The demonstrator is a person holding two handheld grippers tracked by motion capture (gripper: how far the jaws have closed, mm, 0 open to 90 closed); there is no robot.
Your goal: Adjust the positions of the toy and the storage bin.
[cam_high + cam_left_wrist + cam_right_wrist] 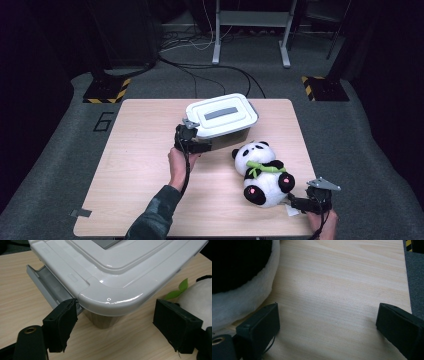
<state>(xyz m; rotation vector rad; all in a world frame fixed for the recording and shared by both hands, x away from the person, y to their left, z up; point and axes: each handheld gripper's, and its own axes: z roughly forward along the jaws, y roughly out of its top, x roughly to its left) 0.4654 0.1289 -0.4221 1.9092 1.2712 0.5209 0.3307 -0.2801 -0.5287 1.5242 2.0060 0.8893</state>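
Observation:
A white lidded storage box (222, 119) with a grey handle stands at the back middle of the wooden table (135, 165). My left gripper (201, 145) is at its front left corner. In the left gripper view the jaws (115, 312) stand open on either side of the box corner (110, 295), and the left pad is right at the grey side latch (47, 282). A plush panda (262, 172) with a green leaf lies at the front right. My right gripper (296, 202) rests open on the table just right of the panda's (242, 277) leg, with bare wood between its jaws (328, 315).
The table's right edge (407, 277) runs close to the right gripper, with grey carpet beyond. Past the far edge are cables (210, 70), a metal stand (250, 30) and two bases with yellow-black tape (107, 90). A person's forearm (160, 210) comes in at the front.

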